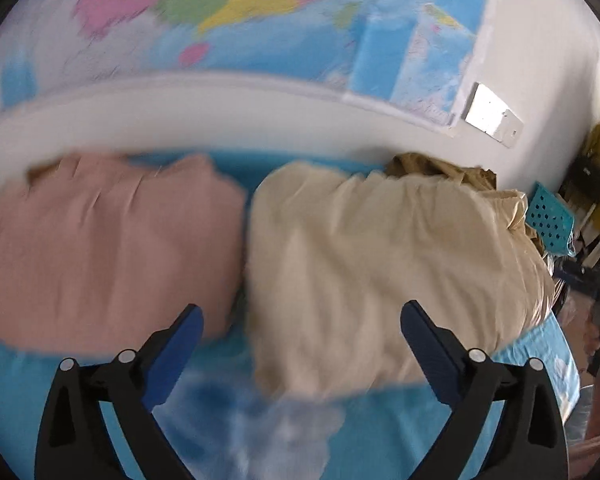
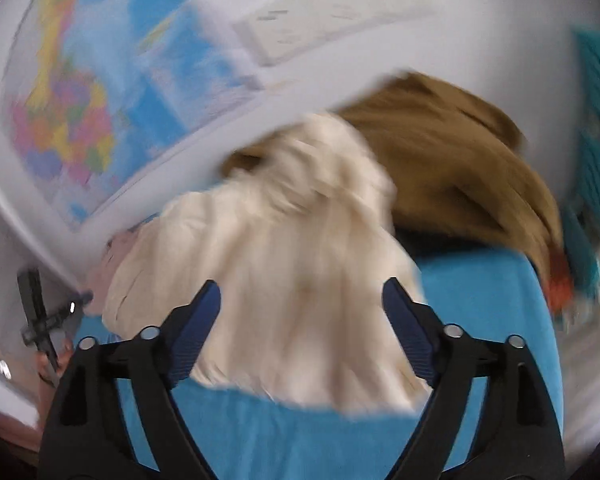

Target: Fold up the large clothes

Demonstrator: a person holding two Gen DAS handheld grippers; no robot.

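Fingers of both my left gripper (image 1: 302,318) and right gripper (image 2: 301,294) are spread, grasping nothing, and hover above the blue counter (image 1: 380,432). I note the cream garment (image 1: 380,264) lies folded beside the pink garment (image 1: 100,248), touching it, apparently stacked aside. I judge the brown garment (image 2: 452,160) behind awaits folding.

I am working in what looks like a home room, probably a bedroom. A coloured world map (image 1: 228,12) hangs on the white wall (image 1: 236,116) in front of me. Below it lies a bright blue sheet (image 2: 480,304) printed with clouds, bearing soft heaps of clothing (image 1: 364,264). A turquoise perforated basket (image 1: 550,216) sits off to the right among blurred household clutter.
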